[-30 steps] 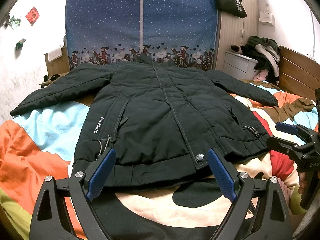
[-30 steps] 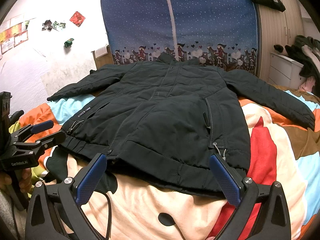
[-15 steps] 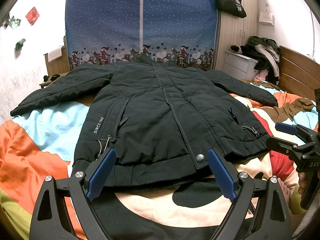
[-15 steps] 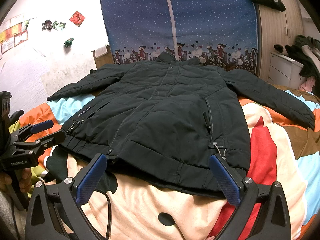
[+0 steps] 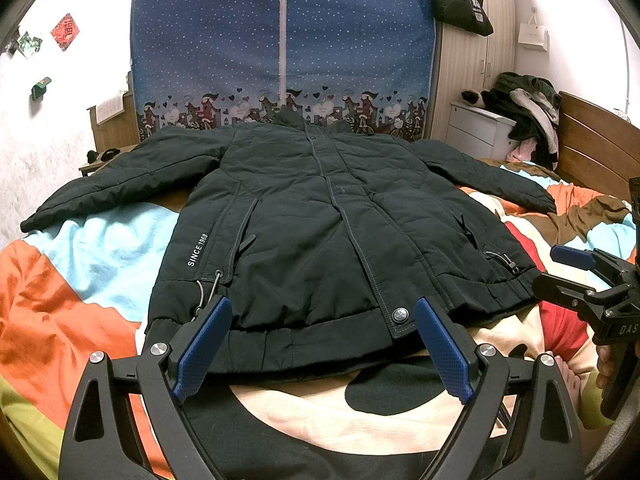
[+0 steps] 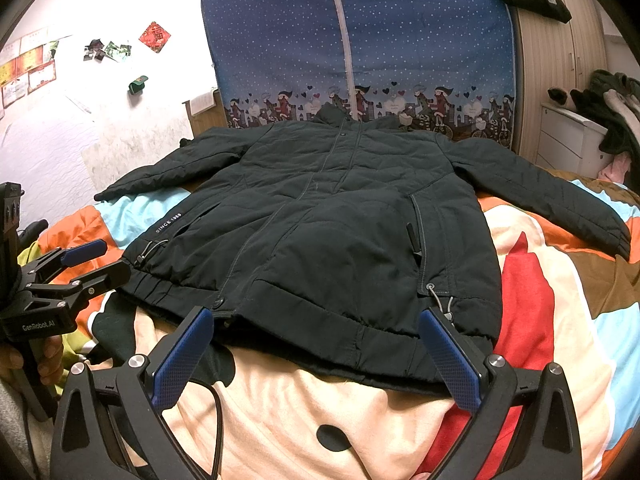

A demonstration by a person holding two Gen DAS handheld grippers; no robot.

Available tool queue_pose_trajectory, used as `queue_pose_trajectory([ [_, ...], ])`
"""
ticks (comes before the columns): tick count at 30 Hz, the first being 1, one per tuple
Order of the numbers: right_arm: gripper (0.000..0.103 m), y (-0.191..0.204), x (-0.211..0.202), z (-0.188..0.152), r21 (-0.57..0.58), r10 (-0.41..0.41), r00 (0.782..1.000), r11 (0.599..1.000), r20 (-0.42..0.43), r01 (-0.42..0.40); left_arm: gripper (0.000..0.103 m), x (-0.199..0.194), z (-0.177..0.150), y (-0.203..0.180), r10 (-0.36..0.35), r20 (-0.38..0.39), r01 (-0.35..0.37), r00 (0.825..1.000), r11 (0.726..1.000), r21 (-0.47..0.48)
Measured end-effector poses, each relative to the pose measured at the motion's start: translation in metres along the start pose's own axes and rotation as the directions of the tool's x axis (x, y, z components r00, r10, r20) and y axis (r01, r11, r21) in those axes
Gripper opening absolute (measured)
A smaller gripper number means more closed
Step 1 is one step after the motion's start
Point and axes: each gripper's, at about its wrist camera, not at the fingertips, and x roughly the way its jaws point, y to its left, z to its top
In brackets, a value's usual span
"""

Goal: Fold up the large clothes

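Coat [image 5: 320, 232]: lying flat on the blanket [image 5: 80, 272], front up, sleeves spreading out toward 9 and 3 o'clock, collar at 12 o'clock.
Left claw [image 5: 320, 344]: hovering at 6 o'clock by the hem, jaws standing wide apart, holding nothing.
Right claw [image 6: 316, 352]: hovering by the hem too, jaws wide apart, holding nothing.

The jacket [image 5: 320, 236] lies flat on the quilt [image 5: 100, 256], front up, hem toward the cameras, collar toward the wardrobe [image 5: 280, 40] standing behind the bed. Its 2 sleeves spread out to left and right. The left gripper [image 5: 320, 328] hangs over the hem's left half, the right gripper [image 6: 316, 340] over its right half, side by side. A drawer chest [image 5: 480, 132] stands at the far right, with clothes [image 5: 524, 108] piled on it.
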Motion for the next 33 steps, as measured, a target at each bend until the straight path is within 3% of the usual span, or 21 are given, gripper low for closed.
queue_pose_trajectory([
  [33,0.103,-0.0014,0.0023,-0.0012,0.012,0.003,1.0,1.0,-0.007,-0.003,0.09,0.0002,0.0003,0.0003,0.003,-0.003,-0.003,1.0,1.0,-0.004],
])
